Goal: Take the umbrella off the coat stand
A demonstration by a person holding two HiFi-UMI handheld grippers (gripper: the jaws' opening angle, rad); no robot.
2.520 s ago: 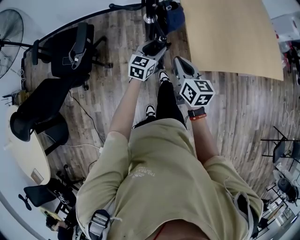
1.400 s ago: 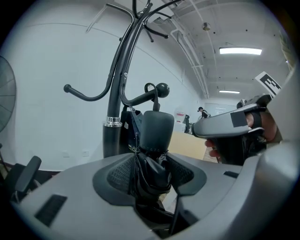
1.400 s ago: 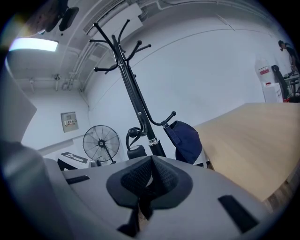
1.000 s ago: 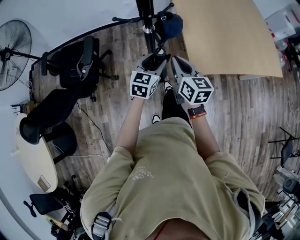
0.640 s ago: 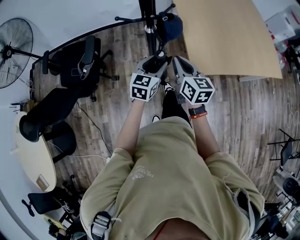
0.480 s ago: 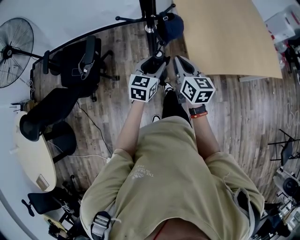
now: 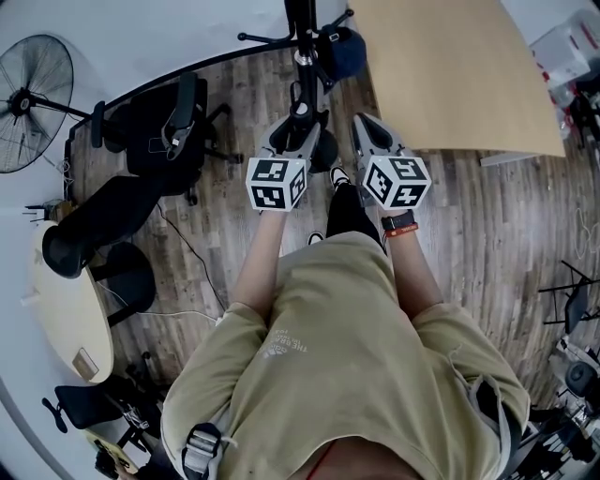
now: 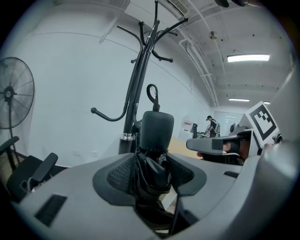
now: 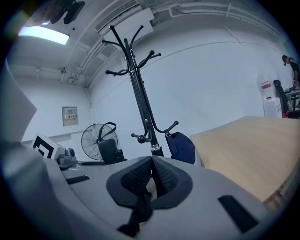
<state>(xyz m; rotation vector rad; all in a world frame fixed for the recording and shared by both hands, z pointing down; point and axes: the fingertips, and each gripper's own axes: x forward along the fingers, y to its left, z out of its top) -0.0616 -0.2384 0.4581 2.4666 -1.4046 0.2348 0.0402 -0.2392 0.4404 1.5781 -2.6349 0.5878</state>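
A folded black umbrella (image 8: 157, 131) stands upright between the jaws in the left gripper view, its handle and wrist loop on top. My left gripper (image 8: 152, 168) is shut on its gathered fabric. The black coat stand (image 8: 136, 93) rises just behind it, and the umbrella hangs on none of its hooks. In the head view the left gripper (image 7: 302, 120) holds the umbrella (image 7: 323, 150) below the stand's pole (image 7: 300, 28). My right gripper (image 7: 364, 122) is beside it to the right. The right gripper (image 9: 151, 171) has its pads together with nothing between them and faces the coat stand (image 9: 140, 98).
A navy bag (image 9: 180, 145) hangs on a low hook of the stand. A large wooden tabletop (image 7: 450, 75) lies to the right. Black office chairs (image 7: 155, 112) and a floor fan (image 7: 28, 103) stand to the left, with a round table (image 7: 61, 309) beyond them.
My left gripper has moved left and away from the right gripper, carrying the umbrella with it. The right gripper has stayed where it was.
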